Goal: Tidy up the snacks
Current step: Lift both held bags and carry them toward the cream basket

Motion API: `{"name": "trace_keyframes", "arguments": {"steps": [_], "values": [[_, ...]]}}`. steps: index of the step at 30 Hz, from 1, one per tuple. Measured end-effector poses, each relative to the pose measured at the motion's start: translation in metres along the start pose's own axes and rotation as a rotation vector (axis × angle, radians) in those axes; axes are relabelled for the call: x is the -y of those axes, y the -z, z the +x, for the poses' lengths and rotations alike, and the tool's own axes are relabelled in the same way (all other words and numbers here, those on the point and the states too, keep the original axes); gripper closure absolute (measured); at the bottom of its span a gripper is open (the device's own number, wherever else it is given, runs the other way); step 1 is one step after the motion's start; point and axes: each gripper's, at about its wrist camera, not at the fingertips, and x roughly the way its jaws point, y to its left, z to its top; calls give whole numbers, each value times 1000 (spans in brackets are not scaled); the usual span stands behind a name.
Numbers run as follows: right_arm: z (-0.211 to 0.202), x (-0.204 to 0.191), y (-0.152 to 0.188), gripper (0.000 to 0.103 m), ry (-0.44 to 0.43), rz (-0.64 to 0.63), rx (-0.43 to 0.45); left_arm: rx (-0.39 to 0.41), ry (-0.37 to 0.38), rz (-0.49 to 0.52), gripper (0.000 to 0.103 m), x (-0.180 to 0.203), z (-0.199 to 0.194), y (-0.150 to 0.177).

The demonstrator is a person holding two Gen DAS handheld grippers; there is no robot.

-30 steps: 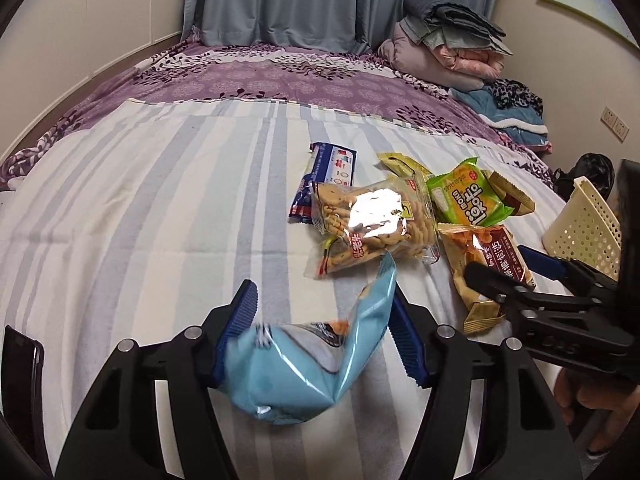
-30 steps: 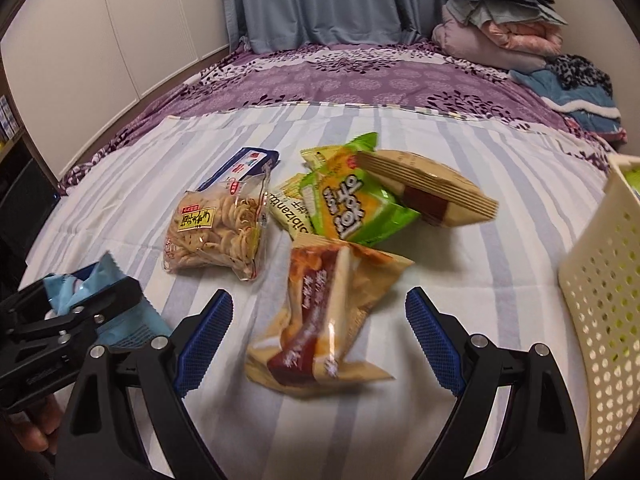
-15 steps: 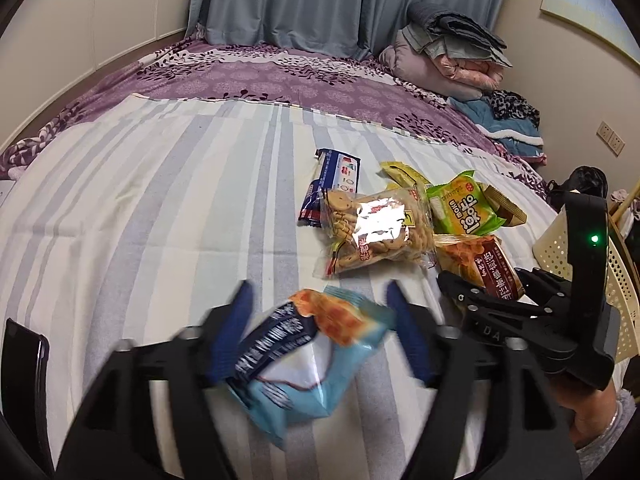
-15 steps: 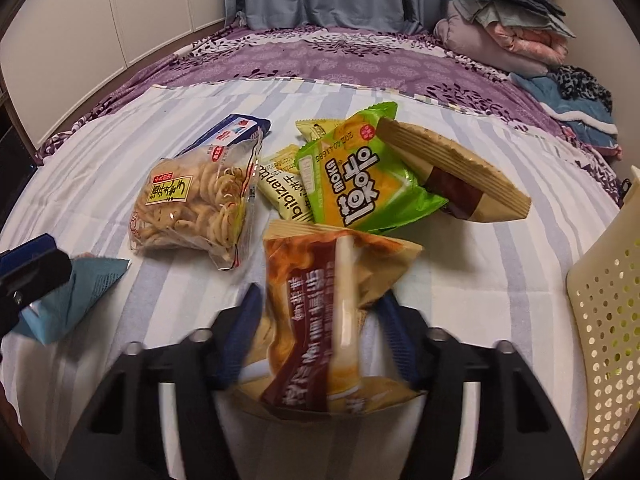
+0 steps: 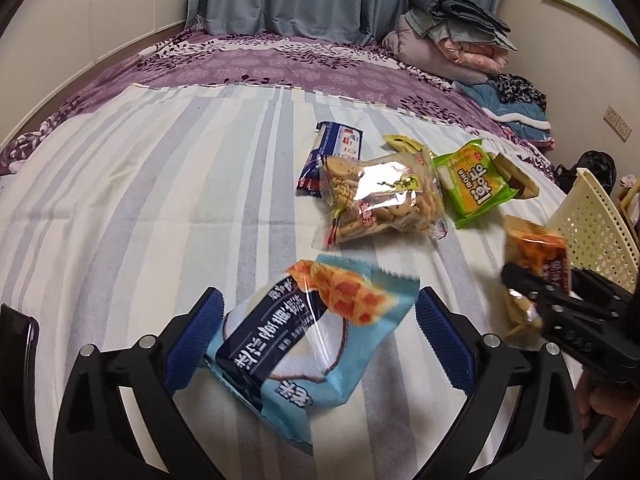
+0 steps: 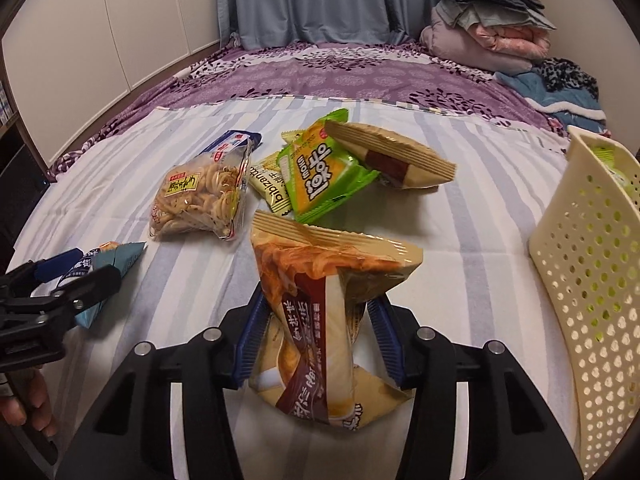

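A light-blue snack bag point(image 5: 304, 344) lies flat on the striped bed sheet point(image 5: 140, 208). It sits between the jaws of my left gripper point(image 5: 319, 300), which are opening wide; the pads stand clear of it. My right gripper point(image 6: 320, 298) is closing, its blue pads pressing both sides of a tan-and-brown snack bag point(image 6: 320, 264) that stands on end. In the left wrist view that bag point(image 5: 536, 248) looks blurred in the right gripper point(image 5: 532, 292). The right wrist view shows the left gripper point(image 6: 94, 266) around the blue bag point(image 6: 128, 254) at the far left.
A pile of snacks lies mid-bed: a clear biscuit bag point(image 6: 200, 200), a green pack point(image 6: 324, 172), a tan wafer bag point(image 6: 392, 156), a small yellow pack point(image 6: 268, 184) and a blue-and-white pack point(image 5: 332, 152). A cream perforated basket point(image 6: 592, 280) stands on the right. Folded bedding point(image 6: 488, 32) is stacked at the back.
My left jaws spread and let go of the blue bag, which now lies flat. My right jaws closed onto the tan-and-brown bag and tipped it up on end.
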Motion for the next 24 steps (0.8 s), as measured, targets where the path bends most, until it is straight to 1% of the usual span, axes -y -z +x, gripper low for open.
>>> {"name": "trace_keyframes", "arguments": {"steps": [4,6,8,10,11,13,14,15,18,24], "values": [[-8,-1,0,53,1,-2,9,-14,-11,-15,5,-7,10,0],[-12,-2,-1,53,1,-3,13,-28,-1,-40,5,-14,17,0],[-14,-7,-2,54,0,-7,17,-20,15,-50,6,-18,18,0],[-18,-8,-1,54,-3,-8,20,-14,19,-49,14,-18,18,-1],[-19,-8,-1,54,-5,-8,22,-10,15,-47,22,-19,17,-2],[-21,-10,-2,54,-7,-8,25,-1,32,-51,29,-21,14,-2],[-23,-11,-3,54,-8,-9,28,3,36,-51,35,-21,13,-3],[-24,-13,-1,54,-8,-9,31,5,35,-51,38,-22,11,-3],[-29,-14,-2,54,-11,-7,39,11,48,-63,43,-25,5,-2],[-41,-14,-4,54,-17,-5,65,47,62,-68,45,-24,-14,-2]]}}
